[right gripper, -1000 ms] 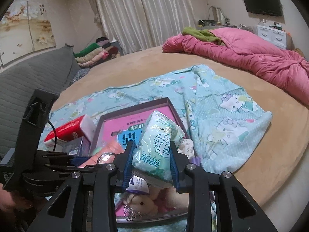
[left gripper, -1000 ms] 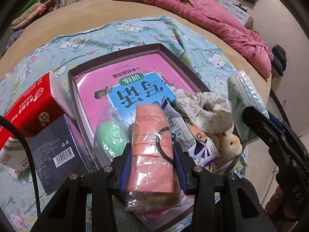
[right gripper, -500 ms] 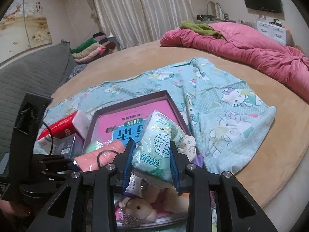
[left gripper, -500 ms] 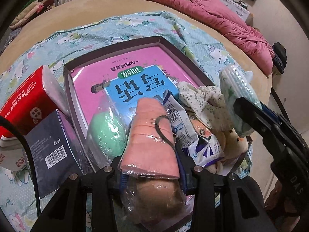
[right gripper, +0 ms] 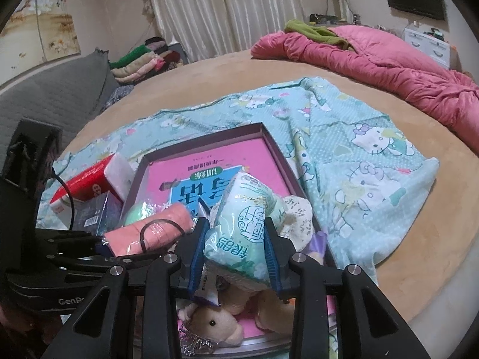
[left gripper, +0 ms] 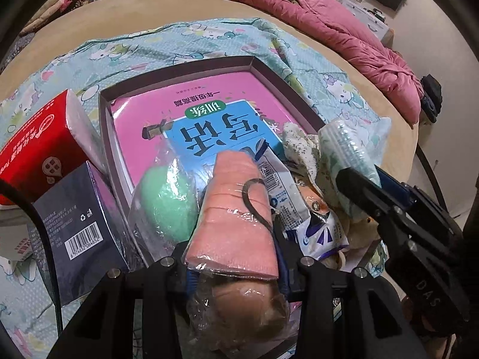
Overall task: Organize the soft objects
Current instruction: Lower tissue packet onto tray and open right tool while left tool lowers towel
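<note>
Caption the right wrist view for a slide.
Right gripper clamps a mint tissue pack above the purple box on the bed.

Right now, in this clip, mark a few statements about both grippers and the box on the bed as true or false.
1. The left gripper is shut on the pink rolled towel in clear plastic. True.
2. The right gripper is open. False: it is shut on the pale green tissue pack.
3. A pink book with a blue title panel lies in the shallow dark-rimmed box. True.
4. The red tissue pack sits inside the box. False: it lies outside, on the box's left.
</note>
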`<state>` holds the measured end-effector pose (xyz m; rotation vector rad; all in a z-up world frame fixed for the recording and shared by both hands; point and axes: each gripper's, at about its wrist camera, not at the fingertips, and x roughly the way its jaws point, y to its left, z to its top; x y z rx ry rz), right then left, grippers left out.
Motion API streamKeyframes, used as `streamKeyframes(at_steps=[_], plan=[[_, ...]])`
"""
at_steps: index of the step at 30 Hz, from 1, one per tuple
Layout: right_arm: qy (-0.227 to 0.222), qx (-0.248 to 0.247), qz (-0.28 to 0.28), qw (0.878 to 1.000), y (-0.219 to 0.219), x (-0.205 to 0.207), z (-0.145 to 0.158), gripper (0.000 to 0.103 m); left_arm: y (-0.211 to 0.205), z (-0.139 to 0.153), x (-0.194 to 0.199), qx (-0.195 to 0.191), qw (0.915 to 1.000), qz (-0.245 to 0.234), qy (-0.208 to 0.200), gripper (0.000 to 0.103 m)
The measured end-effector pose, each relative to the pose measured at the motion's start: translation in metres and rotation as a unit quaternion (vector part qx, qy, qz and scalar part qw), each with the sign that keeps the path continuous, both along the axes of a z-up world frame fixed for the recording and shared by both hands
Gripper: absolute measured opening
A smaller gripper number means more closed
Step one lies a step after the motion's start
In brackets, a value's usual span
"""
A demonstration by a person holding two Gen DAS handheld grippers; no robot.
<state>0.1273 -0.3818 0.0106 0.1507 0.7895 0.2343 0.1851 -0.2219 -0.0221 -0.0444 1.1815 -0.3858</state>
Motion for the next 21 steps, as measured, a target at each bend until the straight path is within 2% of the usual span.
streamKeyframes(at_steps=[8,10,21], plan=[[0.003,0.050,0.005,0.999,-0.007,-0.001,-0.003,0.046,0.000,0.001,-0.001,0.000,1.0000,-0.001,-0.003,0.042],[0.001,0.068,0.008,0.998,-0.010,-0.002,-0.003,0.051,0.000,0.001,-0.001,0.000,1.0000,-0.001,-0.004,0.042],[-0.029,0.078,0.018,0.996,-0.007,-0.011,0.010,0.063,-0.001,0.010,-0.005,0.008,0.9999,-0.004,-0.012,0.043]])
